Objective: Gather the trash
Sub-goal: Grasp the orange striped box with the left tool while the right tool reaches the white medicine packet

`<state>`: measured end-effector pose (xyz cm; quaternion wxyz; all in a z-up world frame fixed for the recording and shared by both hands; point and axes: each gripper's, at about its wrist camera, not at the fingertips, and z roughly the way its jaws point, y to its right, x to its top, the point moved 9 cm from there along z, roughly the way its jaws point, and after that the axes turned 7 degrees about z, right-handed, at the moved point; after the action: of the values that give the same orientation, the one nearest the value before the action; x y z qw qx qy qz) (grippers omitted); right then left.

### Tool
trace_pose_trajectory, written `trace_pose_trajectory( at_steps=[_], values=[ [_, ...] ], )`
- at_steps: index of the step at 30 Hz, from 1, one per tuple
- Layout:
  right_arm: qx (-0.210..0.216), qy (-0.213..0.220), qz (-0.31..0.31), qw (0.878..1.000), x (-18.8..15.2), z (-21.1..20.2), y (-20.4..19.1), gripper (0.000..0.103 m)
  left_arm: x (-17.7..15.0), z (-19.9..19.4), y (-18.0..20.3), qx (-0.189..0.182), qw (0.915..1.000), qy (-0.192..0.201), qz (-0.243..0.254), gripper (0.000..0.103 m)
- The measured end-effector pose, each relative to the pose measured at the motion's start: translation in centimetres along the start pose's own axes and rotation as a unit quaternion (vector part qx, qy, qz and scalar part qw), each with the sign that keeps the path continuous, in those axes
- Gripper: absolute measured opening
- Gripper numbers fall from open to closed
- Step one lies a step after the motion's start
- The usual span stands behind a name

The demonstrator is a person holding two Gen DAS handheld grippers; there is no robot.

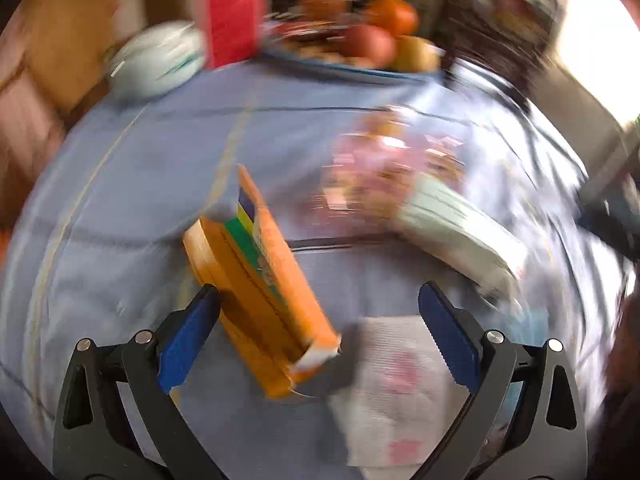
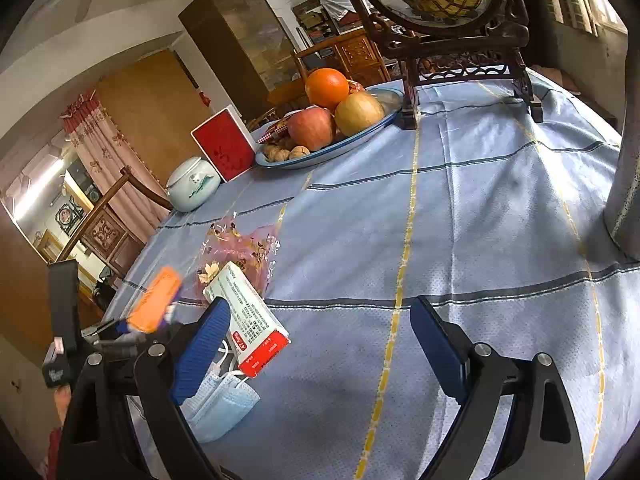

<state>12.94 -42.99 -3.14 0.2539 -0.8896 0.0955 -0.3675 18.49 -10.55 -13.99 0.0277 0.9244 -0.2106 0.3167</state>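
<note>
The orange carton (image 1: pixel 260 280) sits tilted between my left gripper's (image 1: pixel 320 316) spread fingers, touching the left pad, with the white box (image 1: pixel 452 232) ahead to the right and pink wrapper (image 1: pixel 384 168) beyond, while my right gripper (image 2: pixel 320 332) hangs open beside the face mask (image 2: pixel 224 404).

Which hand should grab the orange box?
Left. The orange box sits between the open left tool's fingers. The right tool, also open, faces bare tablecloth.
</note>
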Motion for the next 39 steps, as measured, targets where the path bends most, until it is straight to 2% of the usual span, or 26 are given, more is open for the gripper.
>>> trace_pose_trajectory(
  at_steps=[1,3,6,12,15,19,21,23,26,29,32,35,39],
  values=[
    [-0.001,0.001,-0.001,1.000,0.0,0.0,0.1,0.090,0.2,-0.3,0.8,0.005,0.9997,0.012,0.022,0.095],
    [-0.001,0.001,-0.001,1.000,0.0,0.1,0.1,0.090,0.7,-1.0,1.6,0.019,0.9982,0.045,0.035,0.097],
    [0.004,-0.001,-0.002,1.000,0.0,0.2,0.0,0.090,0.8,-1.1,0.4,0.024,0.9982,0.053,0.013,0.097],
    [0.004,-0.007,-0.018,1.000,-0.6,0.4,-0.6,0.090,0.1,0.1,-2.5,0.023,0.9976,0.033,-0.056,0.097],
    [0.003,-0.011,-0.024,1.000,-1.0,0.7,-0.9,0.090,0.1,0.2,-2.2,0.039,0.9977,0.033,-0.043,0.097],
    [0.001,-0.017,-0.040,0.999,-1.4,0.9,-1.4,0.090,-0.6,1.5,-2.1,0.108,0.9942,-0.004,-0.005,0.097],
    [0.003,-0.018,-0.043,0.999,-1.6,1.0,-1.5,0.089,-0.8,1.5,-2.9,0.098,0.9949,-0.007,-0.024,0.096],
    [0.007,-0.022,-0.050,0.998,-1.8,1.1,-1.9,0.085,-0.7,0.7,-4.5,0.089,0.9939,0.010,-0.064,0.094],
    [0.012,-0.027,-0.063,0.998,-2.1,1.3,-2.5,0.082,-1.0,0.1,-6.0,0.067,0.9922,0.019,-0.104,0.072],
    [0.002,-0.032,-0.084,0.996,-2.7,1.8,-2.8,0.078,-1.4,-0.2,-6.6,0.050,0.9904,0.020,-0.127,0.062],
    [-0.014,-0.034,-0.110,0.993,-3.1,2.3,-3.1,0.078,-1.1,-0.1,-6.2,0.043,0.9912,0.018,-0.124,0.061],
    [-0.033,-0.026,-0.128,0.991,-2.9,2.8,-3.7,0.078,-1.0,0.5,-5.6,0.046,0.9925,0.009,-0.113,0.065],
    [-0.039,-0.038,-0.149,0.987,-2.2,4.6,-5.7,0.078,-1.1,1.0,-5.3,0.058,0.9933,0.003,-0.100,0.071]
  ],
)
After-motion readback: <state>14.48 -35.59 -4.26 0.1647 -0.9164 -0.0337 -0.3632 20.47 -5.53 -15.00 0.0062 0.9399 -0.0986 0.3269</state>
